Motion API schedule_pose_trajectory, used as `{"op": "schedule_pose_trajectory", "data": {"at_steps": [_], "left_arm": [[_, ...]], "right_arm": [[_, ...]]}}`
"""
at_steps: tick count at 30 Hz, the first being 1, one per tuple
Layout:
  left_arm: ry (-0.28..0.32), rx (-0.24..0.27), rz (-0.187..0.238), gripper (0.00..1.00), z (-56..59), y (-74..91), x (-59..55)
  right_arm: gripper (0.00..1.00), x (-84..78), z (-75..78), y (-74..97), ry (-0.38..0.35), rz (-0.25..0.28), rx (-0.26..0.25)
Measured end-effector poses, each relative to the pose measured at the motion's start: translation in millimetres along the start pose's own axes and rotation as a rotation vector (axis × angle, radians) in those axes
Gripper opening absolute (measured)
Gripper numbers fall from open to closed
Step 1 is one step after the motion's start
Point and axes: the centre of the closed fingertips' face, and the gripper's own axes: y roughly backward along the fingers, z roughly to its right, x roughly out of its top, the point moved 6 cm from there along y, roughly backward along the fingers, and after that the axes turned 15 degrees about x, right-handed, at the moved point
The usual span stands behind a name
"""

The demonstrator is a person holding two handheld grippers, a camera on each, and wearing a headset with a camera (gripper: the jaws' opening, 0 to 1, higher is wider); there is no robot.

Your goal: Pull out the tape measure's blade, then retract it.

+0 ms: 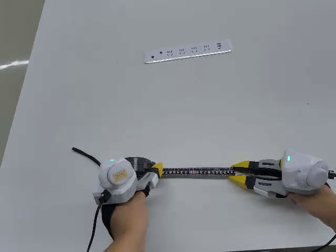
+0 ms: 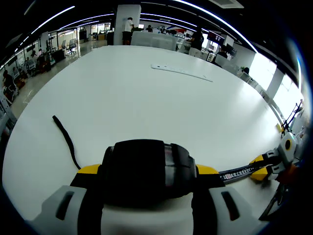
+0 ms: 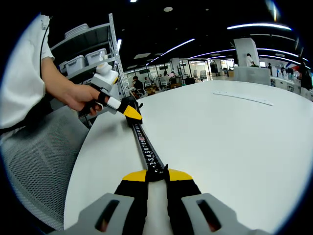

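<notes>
The black tape measure case (image 2: 149, 169) sits between the yellow-tipped jaws of my left gripper (image 1: 156, 169), which is shut on it at the table's near left. Its dark blade (image 1: 197, 171) runs flat to the right across the white table. My right gripper (image 1: 237, 173) is shut on the blade's end, seen close in the right gripper view as the jaws pinch the blade (image 3: 147, 151) near its tip (image 3: 156, 172). In the left gripper view the blade (image 2: 240, 172) leads to the right gripper (image 2: 261, 166). The left gripper (image 3: 128, 110) shows far up the blade in the right gripper view.
A white power strip (image 1: 188, 51) lies across the far middle of the table (image 1: 184, 110). A black strap or cord (image 1: 85, 154) trails on the table left of the case. The table's near edge runs just below both hands.
</notes>
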Motion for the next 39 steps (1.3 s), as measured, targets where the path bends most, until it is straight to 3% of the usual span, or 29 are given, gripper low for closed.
{"op": "schedule_pose_trajectory", "data": {"at_steps": [5,21,39], "left_arm": [[0.000,0.000,-0.002,0.72,0.0,-0.2,0.0],[-0.001,-0.001,-0.002,0.72,0.0,-0.4,-0.2],[0.000,-0.001,0.002,0.72,0.1,0.3,-0.6]], "right_arm": [[0.13,1.3,0.6,-8.2,0.001,0.006,0.008],[0.13,0.3,1.2,-12.3,-0.008,0.012,0.018],[0.13,7.6,1.1,-34.6,0.004,0.002,0.050]]}}
